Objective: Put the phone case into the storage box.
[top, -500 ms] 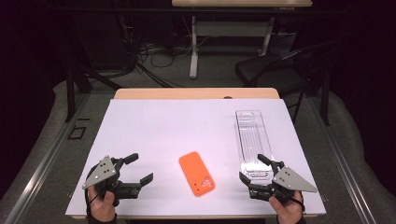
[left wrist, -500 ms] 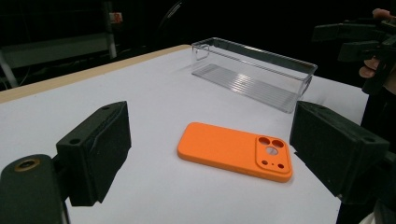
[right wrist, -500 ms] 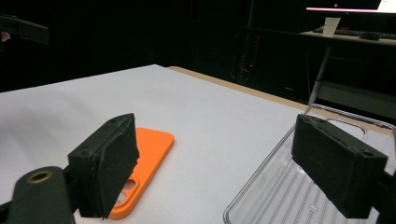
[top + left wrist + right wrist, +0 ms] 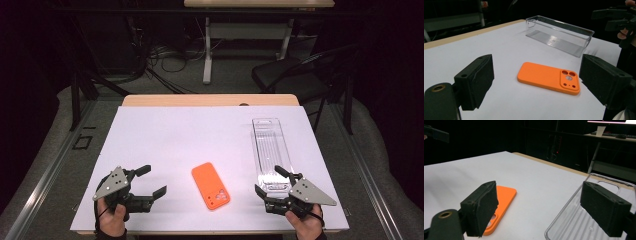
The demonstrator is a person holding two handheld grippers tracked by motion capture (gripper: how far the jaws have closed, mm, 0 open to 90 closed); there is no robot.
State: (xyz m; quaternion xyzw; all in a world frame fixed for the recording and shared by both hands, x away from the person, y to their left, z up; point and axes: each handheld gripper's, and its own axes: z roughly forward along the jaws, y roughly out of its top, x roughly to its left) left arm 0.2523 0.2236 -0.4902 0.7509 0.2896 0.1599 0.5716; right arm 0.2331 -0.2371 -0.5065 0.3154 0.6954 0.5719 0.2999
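Orange phone case lies flat, camera-cutout side up, on the white table cover, near the front edge and roughly midway between the two grippers; nothing touches it; in the left gripper view the same case sits between that gripper's two jaws but farther out on the sheet, cutout end toward the right of that view. Clear plastic tray lies lengthwise on the right half of the cover, apart from the case, ribbed floor visible, nothing inside. Left gripper held low near the front left corner, jaws spread wide, holding nothing, pointed toward the case. Right gripper held low at the front right, jaws likewise spread and holding nothing, its tips just at the near end of the tray; contact with the tray cannot be told. A wooden table edge shows beyond the far side of the cover.
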